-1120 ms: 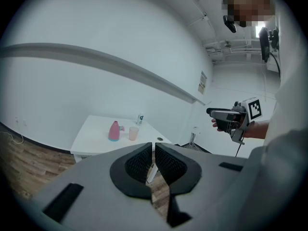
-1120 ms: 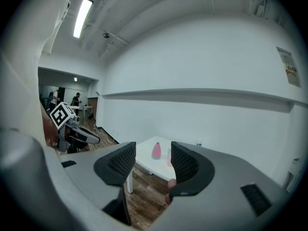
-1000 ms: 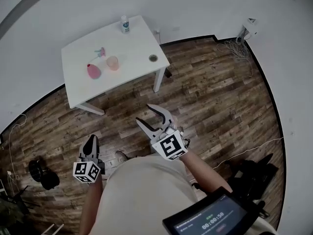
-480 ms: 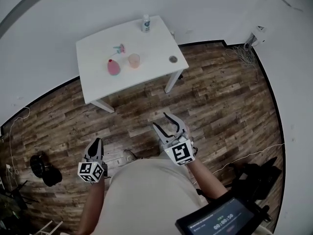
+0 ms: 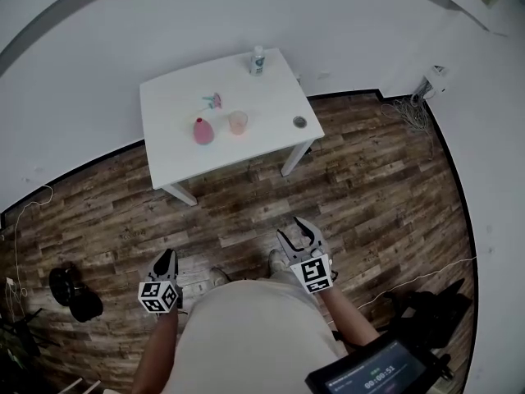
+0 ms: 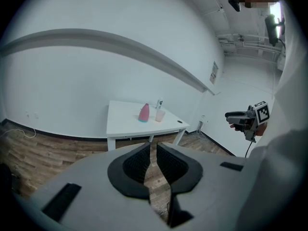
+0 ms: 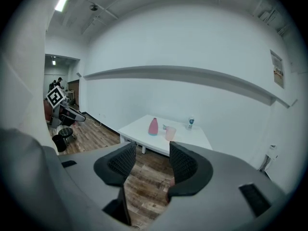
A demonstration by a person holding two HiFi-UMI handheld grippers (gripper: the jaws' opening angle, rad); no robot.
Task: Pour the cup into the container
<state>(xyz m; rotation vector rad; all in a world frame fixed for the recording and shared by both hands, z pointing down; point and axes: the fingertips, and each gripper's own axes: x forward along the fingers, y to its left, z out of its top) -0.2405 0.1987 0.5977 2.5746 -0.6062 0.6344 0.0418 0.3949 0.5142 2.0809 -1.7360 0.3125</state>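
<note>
- Head view: the cup (image 5: 238, 122) stands on the far white table (image 5: 176, 150), just right of the pink container (image 5: 202, 131). The left gripper (image 5: 166, 255) and the right gripper (image 5: 297, 231) hang near the person, well apart from the cup.
- Left gripper view: the jaws leave only a slit, with nothing in it.
- Right gripper view: the jaws stand apart and empty, with floor showing between them. The cup looks like thin, translucent plastic, so it is probably light and easily squashed. Take it gently across the mid-wall and keep it upright.

1 table (image 5: 176, 146); 1 pink container (image 5: 203, 131); 1 cup (image 5: 238, 122); 1 bottle (image 5: 257, 60); 1 dark disc (image 5: 299, 122); 1 pink-teal object (image 5: 212, 101).
</note>
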